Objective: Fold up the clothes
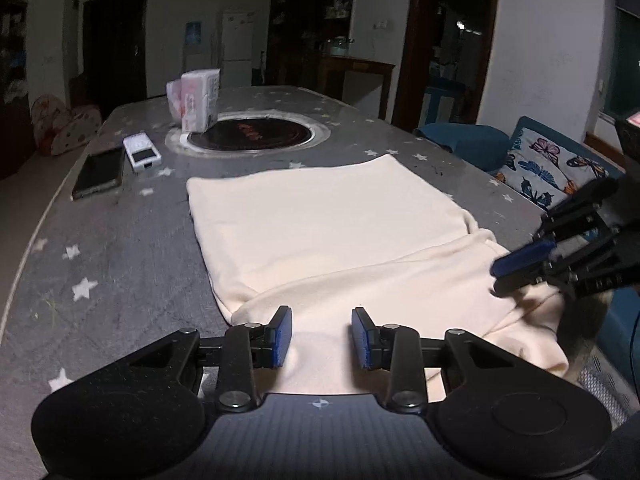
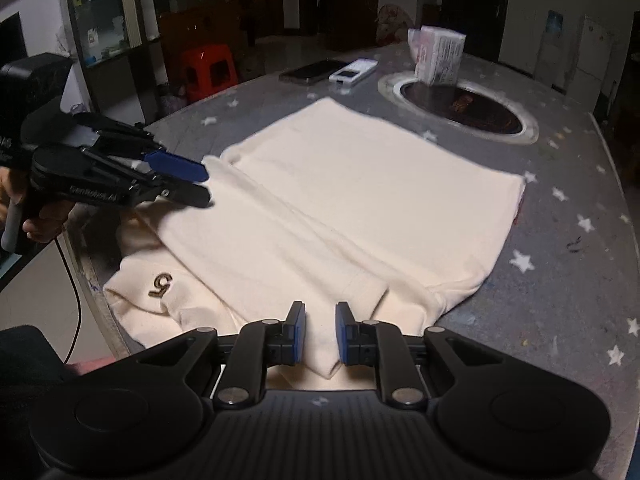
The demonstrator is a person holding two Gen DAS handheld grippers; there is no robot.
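Note:
A cream garment (image 1: 340,232) lies partly folded on the grey star-patterned table (image 1: 120,248), its near end draped over the table edge; it also shows in the right wrist view (image 2: 340,200), with a small dark logo (image 2: 161,285). My left gripper (image 1: 321,336) is open, its jaws on either side of the near fabric, gripping nothing. It shows from the side in the right wrist view (image 2: 202,184). My right gripper (image 2: 320,330) is open over a folded sleeve end. It shows at the garment's right edge in the left wrist view (image 1: 500,278).
A round hotplate (image 1: 250,134) is set into the table beyond the garment. A tissue pack (image 1: 198,100), a phone (image 1: 98,174) and a small white device (image 1: 142,152) lie at the far left. A sofa with a butterfly cushion (image 1: 548,168) stands to the right.

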